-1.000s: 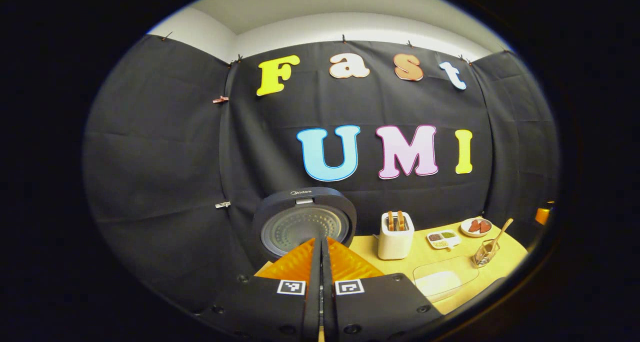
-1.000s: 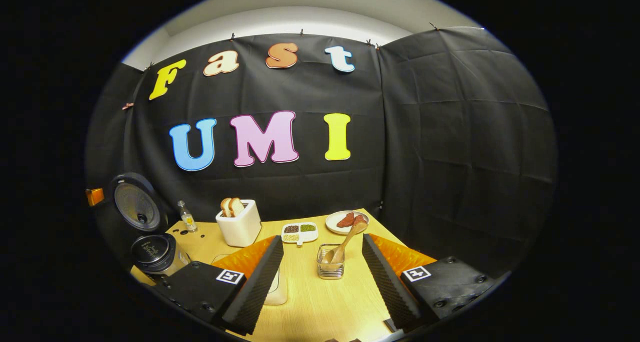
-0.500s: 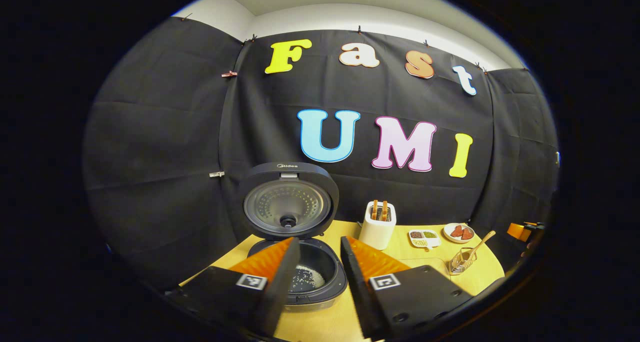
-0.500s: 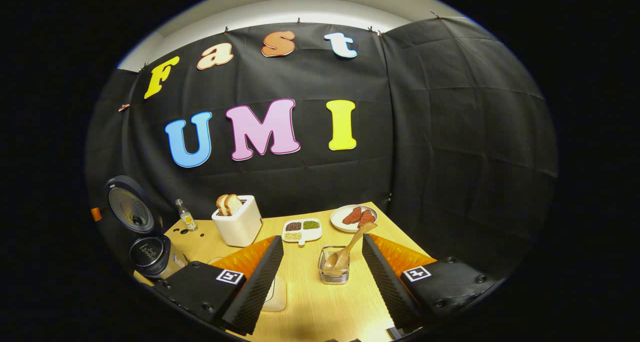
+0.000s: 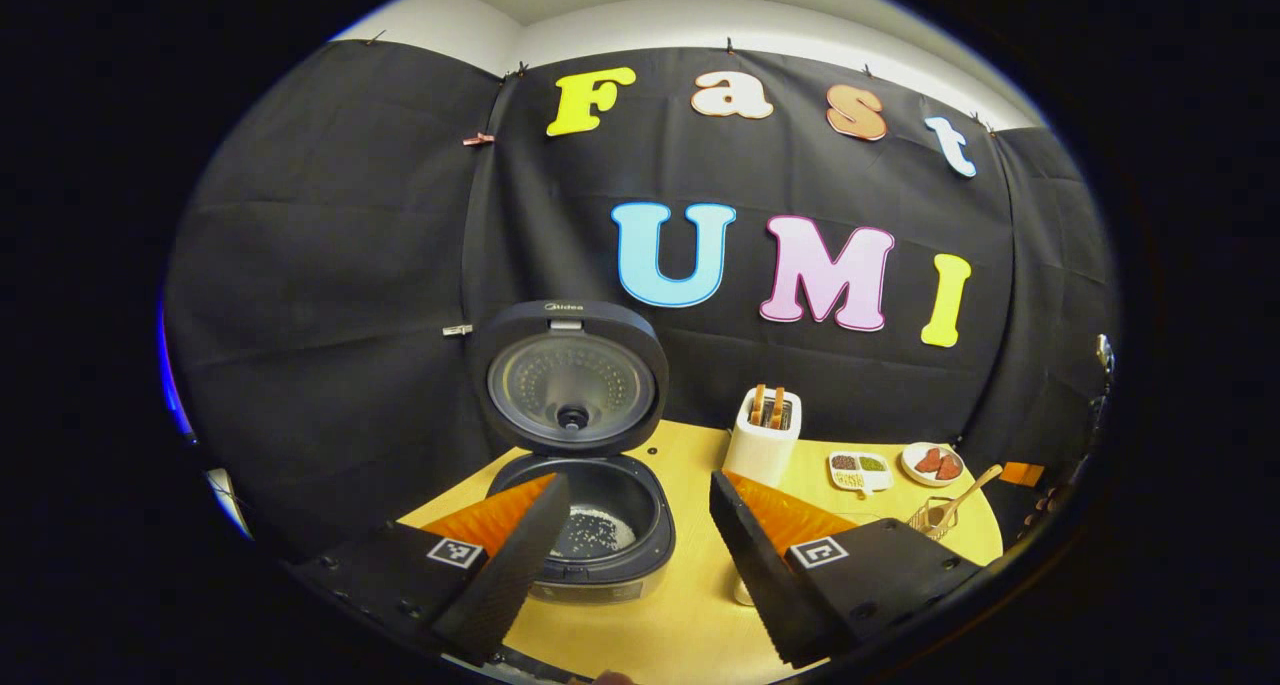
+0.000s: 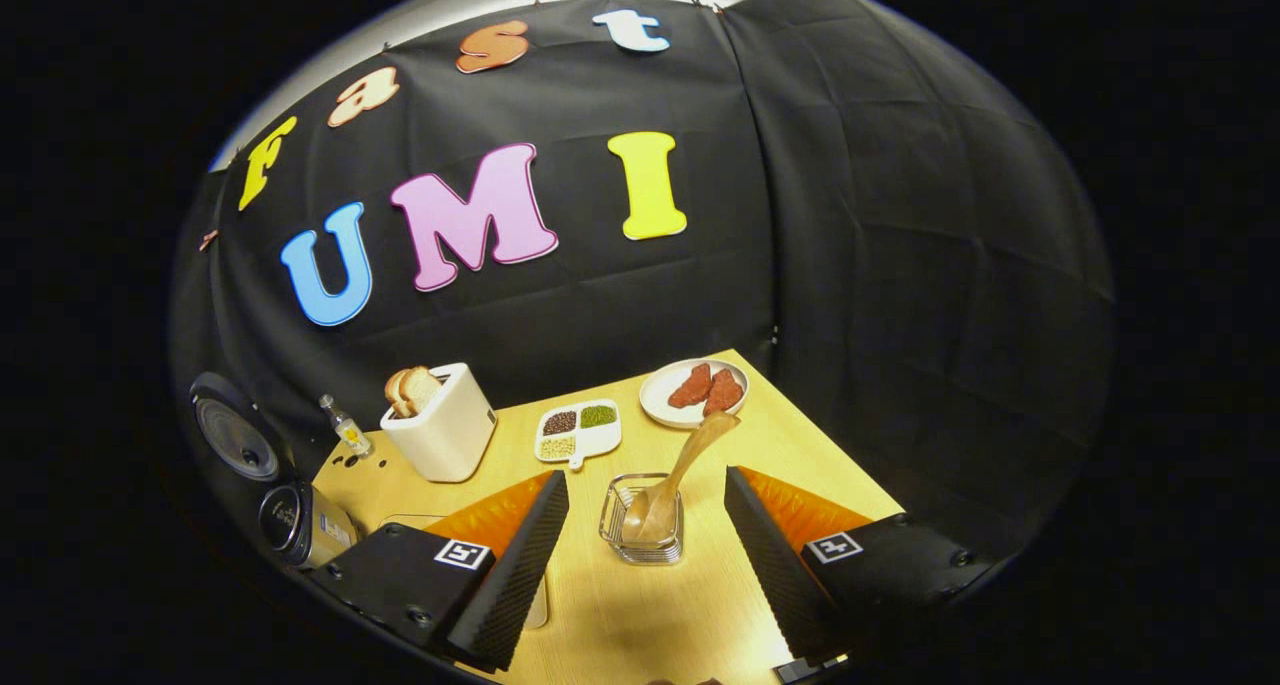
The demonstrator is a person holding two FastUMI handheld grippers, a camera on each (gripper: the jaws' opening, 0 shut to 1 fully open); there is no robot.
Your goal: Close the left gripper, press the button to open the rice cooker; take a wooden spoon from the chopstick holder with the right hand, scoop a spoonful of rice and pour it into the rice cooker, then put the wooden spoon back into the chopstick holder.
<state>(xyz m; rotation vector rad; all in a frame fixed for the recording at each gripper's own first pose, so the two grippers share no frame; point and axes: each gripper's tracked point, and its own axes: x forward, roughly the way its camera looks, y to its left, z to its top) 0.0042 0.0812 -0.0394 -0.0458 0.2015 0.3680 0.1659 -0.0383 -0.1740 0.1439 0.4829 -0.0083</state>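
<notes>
In the left gripper view we see our left gripper [image 5: 630, 525] spread wide with nothing between its fingers, hanging just in front of the rice cooker [image 5: 590, 535]. The cooker stands on the wooden table [image 5: 690, 605] with its lid [image 5: 570, 377] swung up and upright at the back, and a small patch of white rice [image 5: 595, 531] lies at the bottom of the dark inner pot. To the right of the cooker stands a white toaster [image 5: 763, 437] with bread slices in its slots, then a divided dish of grains [image 5: 859, 468], then a plate of reddish food [image 5: 933, 462] near the table's far corner. In the right gripper view our right gripper [image 6: 648, 535] is likewise released, its fingers parted on either side of the chopstick holder [image 6: 640, 520] without touching it. The holder is a clear square container standing on the table, and the wooden spoon [image 6: 680, 470] rests in it, bowl down, with the handle leaning up and to the right toward the plate. In this view the open cooker sits at the far left edge, well apart from the holder, with a small bottle [image 6: 345, 427] between it and the toaster. We also make out a pale shallow tray [image 6: 535, 605] on the table, largely hidden behind the left finger.
</notes>
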